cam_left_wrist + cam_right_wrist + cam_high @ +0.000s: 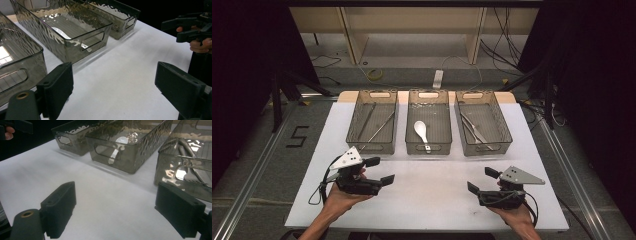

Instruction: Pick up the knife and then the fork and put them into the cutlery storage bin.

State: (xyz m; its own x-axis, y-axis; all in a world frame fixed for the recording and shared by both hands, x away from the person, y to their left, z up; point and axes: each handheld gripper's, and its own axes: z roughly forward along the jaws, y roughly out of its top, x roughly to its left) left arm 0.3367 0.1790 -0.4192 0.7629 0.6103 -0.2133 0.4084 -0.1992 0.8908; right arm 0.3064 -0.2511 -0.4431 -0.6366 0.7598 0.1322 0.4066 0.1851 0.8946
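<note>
Three smoky clear bins stand in a row at the back of the white mat. The left bin [371,146] holds thin metal chopsticks [368,120]. A white spoon [421,131] lies in the middle bin [428,149]. Metal cutlery [474,131] lies in the right bin [487,148]. My left gripper [380,170] is open over the mat in front of the left bin, nothing between its jaws [115,85]. At the front right, my right gripper [482,180] is open and empty too [117,207]. The spoon [120,141] and the cutlery [190,162] show through the bin walls.
The white mat [427,195] runs bare between the two grippers and in front of the bins. Beyond the table are a wooden frame [412,30], floor cables and a white power strip [438,78]. Metal rails [257,165] run along both table sides.
</note>
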